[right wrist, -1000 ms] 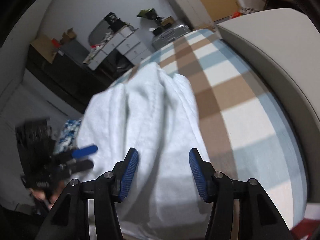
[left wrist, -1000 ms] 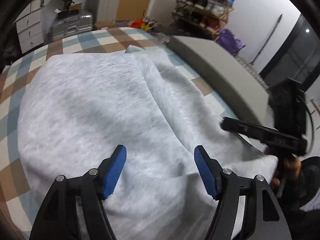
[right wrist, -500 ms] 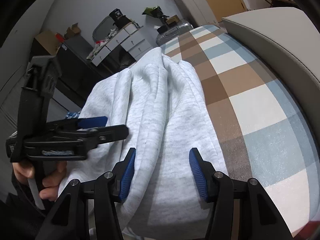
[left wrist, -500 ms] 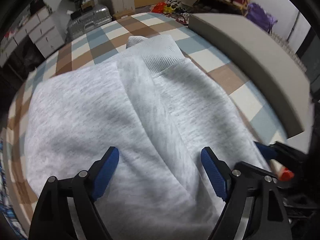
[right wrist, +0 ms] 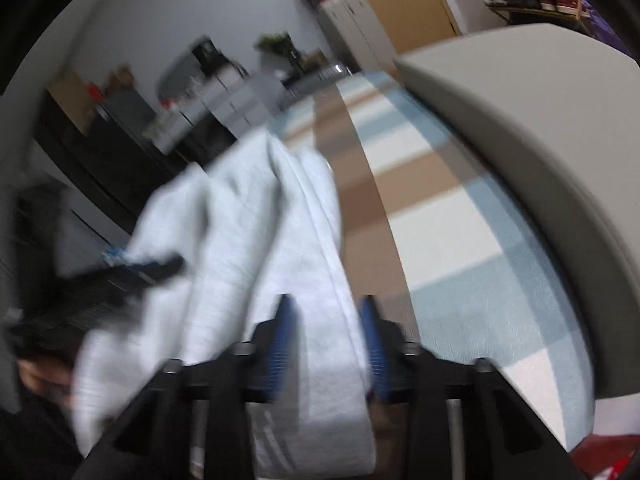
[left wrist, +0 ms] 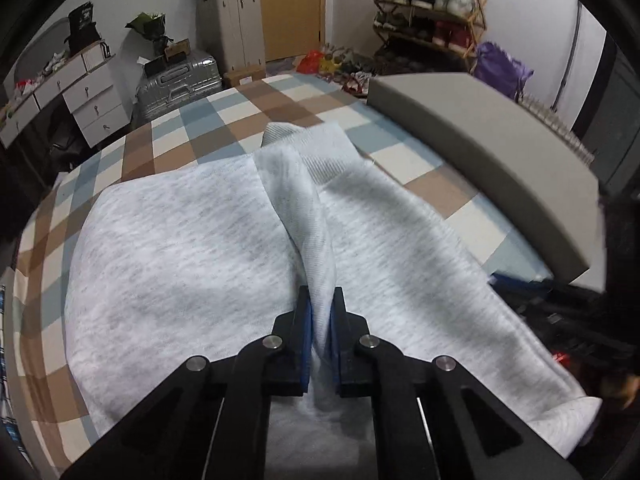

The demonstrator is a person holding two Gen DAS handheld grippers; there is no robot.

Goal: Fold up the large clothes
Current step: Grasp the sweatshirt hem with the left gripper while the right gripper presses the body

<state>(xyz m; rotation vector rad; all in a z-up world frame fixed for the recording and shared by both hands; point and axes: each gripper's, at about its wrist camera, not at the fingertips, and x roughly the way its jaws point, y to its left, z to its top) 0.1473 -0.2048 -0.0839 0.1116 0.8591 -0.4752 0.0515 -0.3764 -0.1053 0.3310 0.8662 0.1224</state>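
The grey sweatshirt [left wrist: 192, 256] lies spread on the checked bed [left wrist: 168, 136]. The left tongs [left wrist: 320, 312] are pinched tight on a raised central fold. The right tongs [right wrist: 326, 320] sit partly closed around its edge band; the blur hides whether they grip.

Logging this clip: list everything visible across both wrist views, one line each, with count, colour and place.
sweatshirt: one, light grey, spread on the bed
bed cover: one, brown, blue and white check, under the sweatshirt
headboard: one, beige, right of the bed
drawers: one unit, white, far left
suitcases: two, silver lying flat, beige upright behind it
door: one, tan, far wall
shoe rack: one, wooden, far right, full of shoes
bag: one, purple, beside the rack
left hand-held gripper: black, blue pads, pinching a sweatshirt ridge
right hand-held gripper: black, blue pads, straddling the sweatshirt edge, blurred
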